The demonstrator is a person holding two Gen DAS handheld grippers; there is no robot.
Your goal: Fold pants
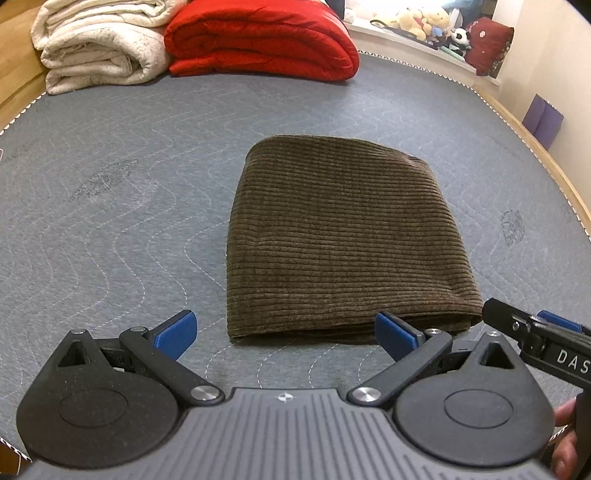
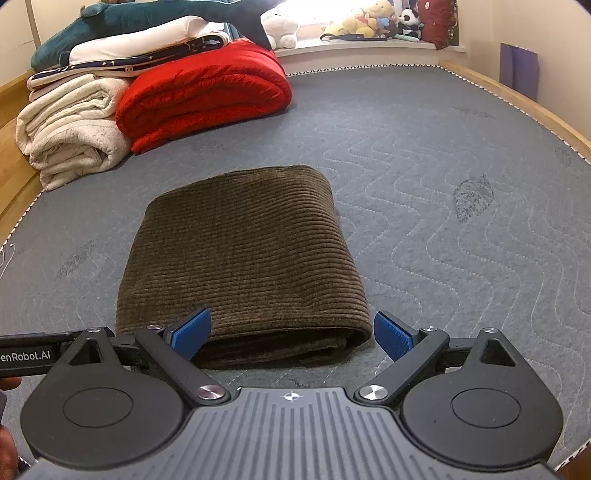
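The brown corduroy pants [image 1: 343,236] [image 2: 240,254] lie folded into a thick rectangle on the grey quilted mattress [image 1: 129,177] [image 2: 443,184]. My left gripper [image 1: 284,334] hovers open just in front of the bundle's near left corner, with nothing between its blue pads. My right gripper [image 2: 291,336] is open too, its wide jaws standing at the near right edge of the pants, where stacked layers show. The right tool's black body [image 1: 535,339] pokes into the left wrist view at the right.
A rolled cream blanket [image 1: 99,44] [image 2: 70,129] and a red folded quilt [image 1: 262,37] [image 2: 199,96] sit at the mattress's far end. Stuffed toys [image 1: 424,22] [image 2: 369,18] line a ledge behind. A wooden frame [image 2: 517,110] borders the right side.
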